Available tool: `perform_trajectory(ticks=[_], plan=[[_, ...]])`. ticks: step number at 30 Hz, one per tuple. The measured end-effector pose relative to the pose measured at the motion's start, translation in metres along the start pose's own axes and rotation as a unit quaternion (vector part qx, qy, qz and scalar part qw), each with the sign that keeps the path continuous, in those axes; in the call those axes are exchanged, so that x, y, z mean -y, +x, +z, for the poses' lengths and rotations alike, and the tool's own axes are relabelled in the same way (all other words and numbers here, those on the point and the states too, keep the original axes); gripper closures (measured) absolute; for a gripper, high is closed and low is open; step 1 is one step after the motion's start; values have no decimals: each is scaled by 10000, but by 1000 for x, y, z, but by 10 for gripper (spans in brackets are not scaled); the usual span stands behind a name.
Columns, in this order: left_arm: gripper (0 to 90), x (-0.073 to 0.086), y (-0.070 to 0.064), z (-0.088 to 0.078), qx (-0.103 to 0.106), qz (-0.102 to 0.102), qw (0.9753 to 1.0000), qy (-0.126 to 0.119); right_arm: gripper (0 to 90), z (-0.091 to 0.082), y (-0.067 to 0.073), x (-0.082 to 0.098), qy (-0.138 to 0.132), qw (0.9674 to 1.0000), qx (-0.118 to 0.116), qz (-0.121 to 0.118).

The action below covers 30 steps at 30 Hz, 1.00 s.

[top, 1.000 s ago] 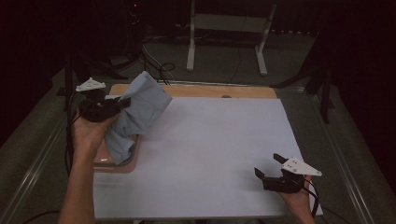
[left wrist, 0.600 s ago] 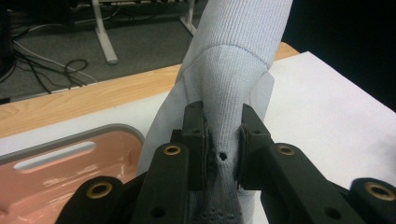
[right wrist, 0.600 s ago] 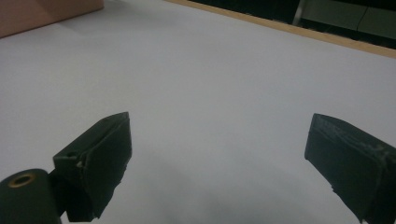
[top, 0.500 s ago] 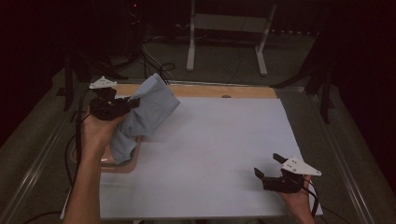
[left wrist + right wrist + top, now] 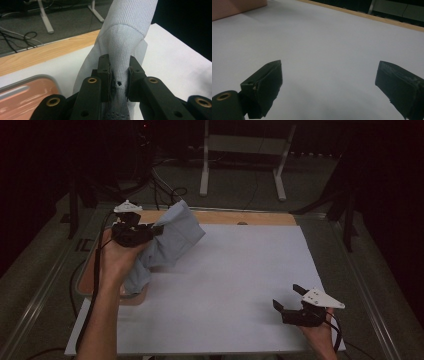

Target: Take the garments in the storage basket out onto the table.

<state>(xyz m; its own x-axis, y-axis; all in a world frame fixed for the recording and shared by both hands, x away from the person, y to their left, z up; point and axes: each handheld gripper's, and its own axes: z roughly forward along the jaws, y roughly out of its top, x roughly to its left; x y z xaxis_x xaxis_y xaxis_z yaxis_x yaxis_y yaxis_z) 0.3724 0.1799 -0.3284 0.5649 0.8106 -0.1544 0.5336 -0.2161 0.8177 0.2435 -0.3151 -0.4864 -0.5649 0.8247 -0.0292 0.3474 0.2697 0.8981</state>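
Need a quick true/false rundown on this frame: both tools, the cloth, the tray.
1. The left tool is clamped on the pale blue cloth. True.
2. The right tool holds a corner of the cloth. False: it is open, with nothing in it, over the white sheet.
3. The cloth lies flat on the sheet. False: it hangs bunched from the left tool.
4. A pink tray sits at the sheet's left edge. True.
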Motion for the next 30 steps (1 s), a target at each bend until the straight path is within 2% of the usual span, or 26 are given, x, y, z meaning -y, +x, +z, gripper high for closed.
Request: perform_trajectory(ticks=[12,16,25,30], plan=[[783,-9,-25,26,284,133,9995,104,75,0,1,-1,-24,10000,-17,23],[783,-9,-32,33,379,71,9992,53,75,0,0,-1,-27,10000,-16,22],[783,-13,-51,51,557,155,9982,140,75,0,0,-1,-29,10000,-14,17],[783,-12,-56,60,643,118,9977,153,75,0,1,-1,-28,10000,-15,22]])
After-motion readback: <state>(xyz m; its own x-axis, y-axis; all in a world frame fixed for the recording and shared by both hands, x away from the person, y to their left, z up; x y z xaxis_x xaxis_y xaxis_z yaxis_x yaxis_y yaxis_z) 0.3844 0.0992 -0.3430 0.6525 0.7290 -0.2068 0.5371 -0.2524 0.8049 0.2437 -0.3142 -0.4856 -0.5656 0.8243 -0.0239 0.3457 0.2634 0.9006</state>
